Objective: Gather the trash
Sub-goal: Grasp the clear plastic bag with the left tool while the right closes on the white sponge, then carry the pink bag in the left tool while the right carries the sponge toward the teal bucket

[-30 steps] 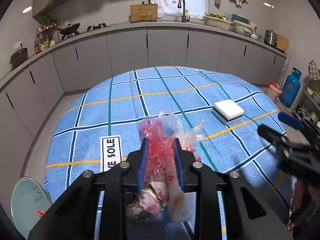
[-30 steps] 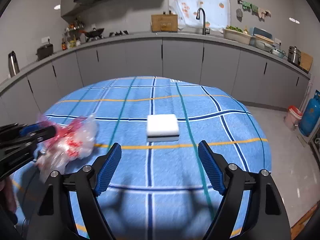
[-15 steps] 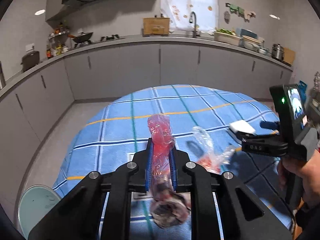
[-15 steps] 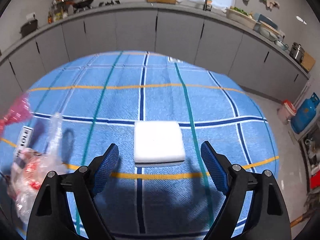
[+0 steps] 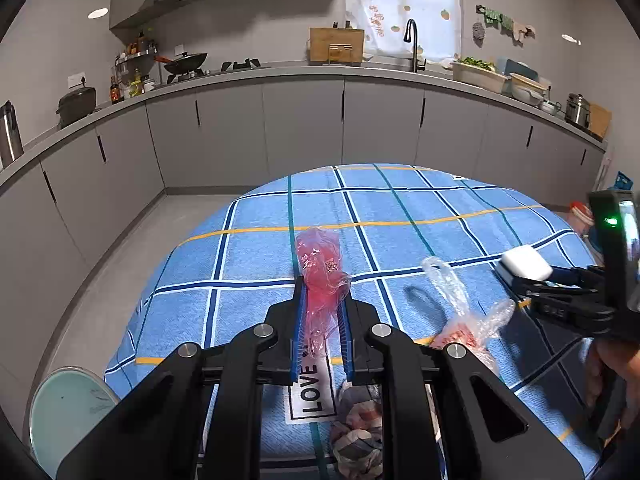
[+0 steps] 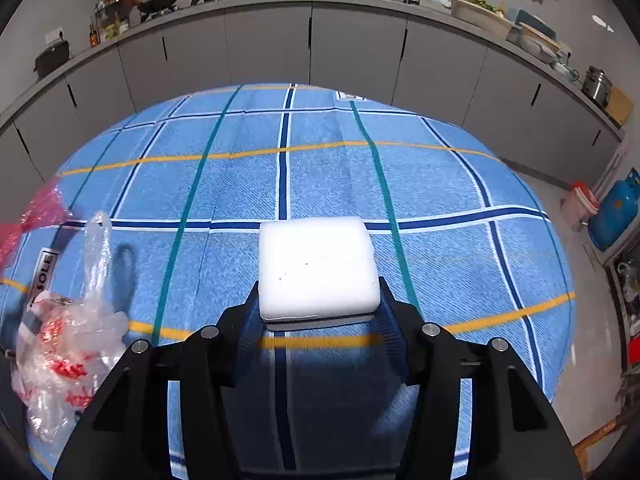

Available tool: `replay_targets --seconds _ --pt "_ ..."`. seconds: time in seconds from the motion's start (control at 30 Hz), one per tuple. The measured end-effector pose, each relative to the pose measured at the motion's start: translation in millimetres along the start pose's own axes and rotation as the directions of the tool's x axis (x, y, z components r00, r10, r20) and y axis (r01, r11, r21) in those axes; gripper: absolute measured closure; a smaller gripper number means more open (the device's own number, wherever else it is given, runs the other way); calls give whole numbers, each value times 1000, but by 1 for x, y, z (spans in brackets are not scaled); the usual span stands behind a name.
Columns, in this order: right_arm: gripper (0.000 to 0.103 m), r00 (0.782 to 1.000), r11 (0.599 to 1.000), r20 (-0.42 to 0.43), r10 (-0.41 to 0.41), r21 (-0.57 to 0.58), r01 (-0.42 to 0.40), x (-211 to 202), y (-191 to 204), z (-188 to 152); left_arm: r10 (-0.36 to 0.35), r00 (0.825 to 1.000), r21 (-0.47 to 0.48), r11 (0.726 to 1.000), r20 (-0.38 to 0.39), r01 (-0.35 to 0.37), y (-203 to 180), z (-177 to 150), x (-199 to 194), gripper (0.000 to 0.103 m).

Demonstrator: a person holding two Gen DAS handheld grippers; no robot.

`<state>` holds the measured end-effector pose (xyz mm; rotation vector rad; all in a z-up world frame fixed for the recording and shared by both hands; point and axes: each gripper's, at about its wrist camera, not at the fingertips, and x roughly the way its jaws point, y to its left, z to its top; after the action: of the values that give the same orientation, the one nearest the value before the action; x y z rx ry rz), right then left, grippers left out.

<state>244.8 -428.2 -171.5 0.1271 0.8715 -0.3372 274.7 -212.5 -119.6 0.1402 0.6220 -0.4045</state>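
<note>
My left gripper is shut on the red plastic handle of a trash bag and holds it up over the blue checked tablecloth. The bag's clear body with red print sags at the left, and crumpled trash shows beneath the fingers. My right gripper is closed around a white foam box near the table's middle; its pads press the box's near sides. The box also shows in the left wrist view.
A pale green stool seat stands by the table's near left edge. Grey kitchen cabinets run behind the table. A blue gas cylinder and a red-lidded bucket stand on the floor at the right.
My right gripper moved forward over the white box and closed on it. My left gripper lifted the bag's red handle higher and turned left.
</note>
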Motion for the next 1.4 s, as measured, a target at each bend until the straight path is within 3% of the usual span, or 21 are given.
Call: replay_targets --seconds 0.33,0.63,1.07,1.4 --pt "50 991 999 122 45 12 -47 -63 4 -16 9 999 -7 1000 33 -9 3 0 -31 88" --pt "50 964 994 246 104 -39 -98 -130 34 -28 28 998 -22 999 61 -27 13 -7 -68 88" --pt "50 925 967 289 245 -142 -212 -178 96 -47 84 993 -64 995 86 -78 45 -25 -116 88" --pt "50 907 947 290 307 -190 -259 -192 123 -56 119 988 -91 990 96 -110 67 -39 -144 88"
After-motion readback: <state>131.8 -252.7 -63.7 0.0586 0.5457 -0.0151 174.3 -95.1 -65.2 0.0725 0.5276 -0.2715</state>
